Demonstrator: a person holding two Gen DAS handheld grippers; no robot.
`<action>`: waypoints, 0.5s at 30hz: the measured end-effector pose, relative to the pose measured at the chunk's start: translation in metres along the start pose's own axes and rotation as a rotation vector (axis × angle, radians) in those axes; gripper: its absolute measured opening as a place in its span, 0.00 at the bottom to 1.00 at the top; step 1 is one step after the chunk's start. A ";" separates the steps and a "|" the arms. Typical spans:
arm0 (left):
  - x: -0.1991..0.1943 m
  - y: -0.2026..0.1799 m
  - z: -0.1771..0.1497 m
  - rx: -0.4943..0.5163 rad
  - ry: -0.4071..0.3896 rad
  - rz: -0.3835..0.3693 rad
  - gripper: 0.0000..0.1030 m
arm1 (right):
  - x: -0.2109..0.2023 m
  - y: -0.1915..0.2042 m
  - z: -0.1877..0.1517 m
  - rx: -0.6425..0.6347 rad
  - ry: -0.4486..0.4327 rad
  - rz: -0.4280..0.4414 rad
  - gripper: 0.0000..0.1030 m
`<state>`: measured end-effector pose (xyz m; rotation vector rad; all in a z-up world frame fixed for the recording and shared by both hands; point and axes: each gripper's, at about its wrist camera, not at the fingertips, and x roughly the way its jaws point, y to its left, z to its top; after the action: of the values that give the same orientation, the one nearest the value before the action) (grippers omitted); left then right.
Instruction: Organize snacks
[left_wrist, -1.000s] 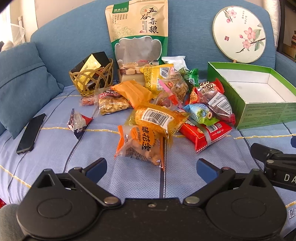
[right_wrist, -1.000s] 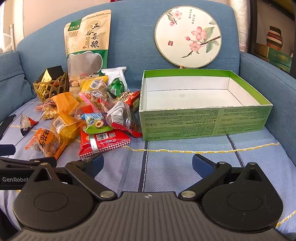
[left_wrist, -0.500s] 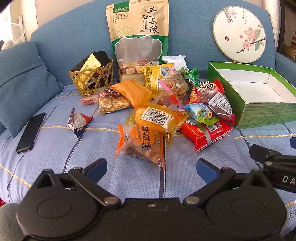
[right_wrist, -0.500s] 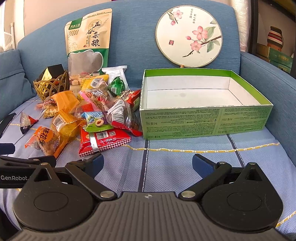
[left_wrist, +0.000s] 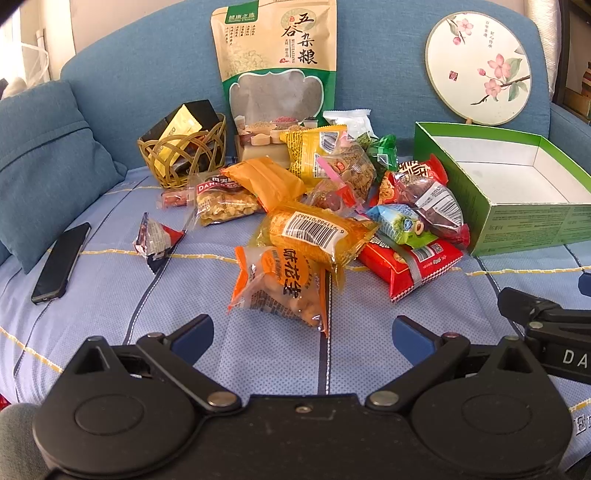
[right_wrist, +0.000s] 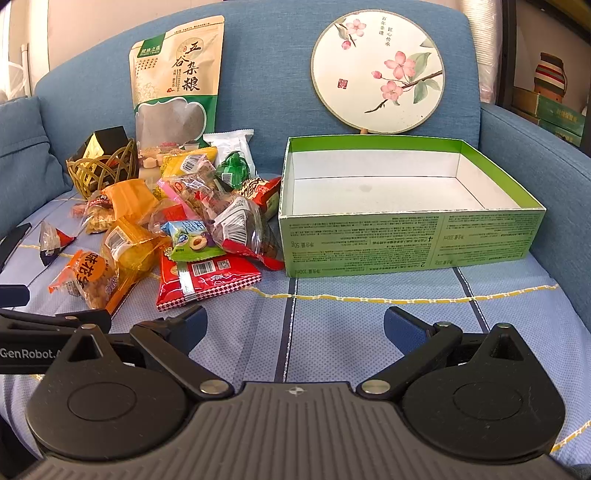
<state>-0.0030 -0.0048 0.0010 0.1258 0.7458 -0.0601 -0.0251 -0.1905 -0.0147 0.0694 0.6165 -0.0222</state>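
Many snack packets (left_wrist: 314, 206) lie heaped on the blue sofa seat (left_wrist: 110, 295) in the left wrist view, with the orange peanut bag (left_wrist: 284, 286) nearest the left gripper (left_wrist: 303, 332), whose fingers stand wide apart and hold nothing. The green box (left_wrist: 524, 225) sits empty at the right of the heap, and a small basket (left_wrist: 181, 158) and a phone (left_wrist: 61, 264) lie off to the left. In the right wrist view the right gripper (right_wrist: 293, 326) is likewise spread and empty, hovering over bare seat in front of the box (right_wrist: 406, 240), with the red packet (right_wrist: 207, 277) just to its left. Nothing looks sorted yet, so this seems the very start; the next move likely calls for closing on one near packet and carrying it into the box
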 end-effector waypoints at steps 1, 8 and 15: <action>0.000 0.000 0.000 0.000 0.000 0.000 1.00 | 0.000 0.000 0.000 0.000 0.000 0.000 1.00; 0.000 0.001 -0.001 -0.004 0.000 -0.002 1.00 | 0.000 0.001 0.000 0.000 -0.001 0.001 1.00; 0.001 0.004 0.000 -0.018 0.005 -0.014 1.00 | 0.002 0.002 -0.002 -0.020 -0.002 0.001 1.00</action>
<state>-0.0016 -0.0007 0.0005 0.1036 0.7518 -0.0669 -0.0247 -0.1886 -0.0176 0.0506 0.6147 -0.0148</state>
